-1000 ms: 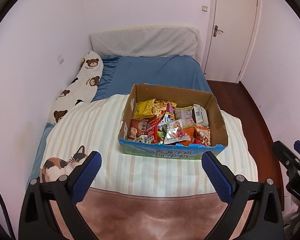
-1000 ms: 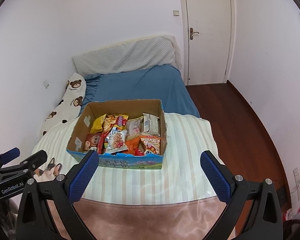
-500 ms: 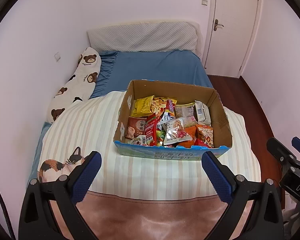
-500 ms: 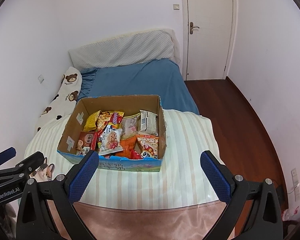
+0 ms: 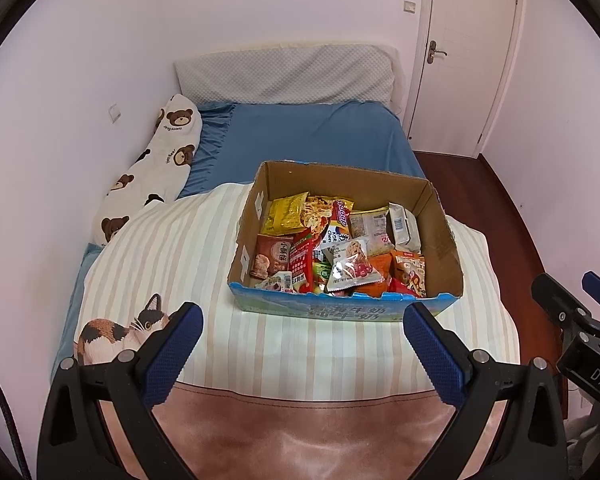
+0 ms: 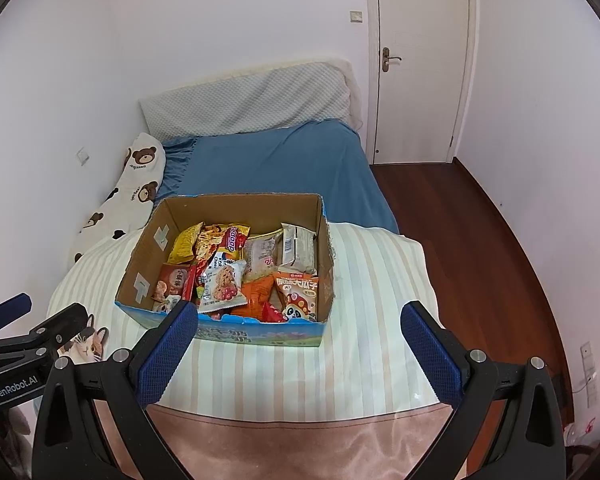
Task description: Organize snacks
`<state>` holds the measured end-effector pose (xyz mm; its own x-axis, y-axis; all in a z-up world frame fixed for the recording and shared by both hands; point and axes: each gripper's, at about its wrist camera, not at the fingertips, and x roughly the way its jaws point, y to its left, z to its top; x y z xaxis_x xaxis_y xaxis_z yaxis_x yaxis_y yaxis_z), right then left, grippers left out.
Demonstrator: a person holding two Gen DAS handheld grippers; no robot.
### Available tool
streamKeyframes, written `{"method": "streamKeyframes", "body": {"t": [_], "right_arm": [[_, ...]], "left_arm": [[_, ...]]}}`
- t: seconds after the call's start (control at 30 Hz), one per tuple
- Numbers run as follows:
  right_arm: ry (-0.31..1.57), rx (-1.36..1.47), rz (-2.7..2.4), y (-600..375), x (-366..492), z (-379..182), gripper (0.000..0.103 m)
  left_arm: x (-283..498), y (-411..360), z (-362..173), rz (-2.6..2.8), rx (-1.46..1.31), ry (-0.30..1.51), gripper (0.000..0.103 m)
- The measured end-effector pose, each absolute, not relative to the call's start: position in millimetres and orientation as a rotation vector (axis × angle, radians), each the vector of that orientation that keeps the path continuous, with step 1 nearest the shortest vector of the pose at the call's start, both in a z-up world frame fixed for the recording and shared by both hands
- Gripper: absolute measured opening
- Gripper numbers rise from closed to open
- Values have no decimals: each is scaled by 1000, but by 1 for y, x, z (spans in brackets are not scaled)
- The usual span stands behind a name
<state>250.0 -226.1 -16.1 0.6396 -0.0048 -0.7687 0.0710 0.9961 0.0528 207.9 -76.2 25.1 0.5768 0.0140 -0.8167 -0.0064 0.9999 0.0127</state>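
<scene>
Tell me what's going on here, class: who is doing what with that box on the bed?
A person holds a gripper in each hand above the foot of a bed. Both the left gripper and the right gripper are open and hold nothing. A cardboard box full of snack packets sits on a striped blanket, just beyond the fingers. No packet has been taken out yet, so the sorting has not begun.

Both wrist views high, foot-end — shared snack box ahead.
</scene>
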Motion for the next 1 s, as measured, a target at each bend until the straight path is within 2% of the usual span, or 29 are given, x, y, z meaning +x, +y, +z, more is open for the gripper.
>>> {"method": "streamKeyframes", "body": {"t": [1.0], "right_arm": [[881,56,-27,-225,247,-13,103]], "left_arm": [[204,-80,24,-2,19,961,103]]}}
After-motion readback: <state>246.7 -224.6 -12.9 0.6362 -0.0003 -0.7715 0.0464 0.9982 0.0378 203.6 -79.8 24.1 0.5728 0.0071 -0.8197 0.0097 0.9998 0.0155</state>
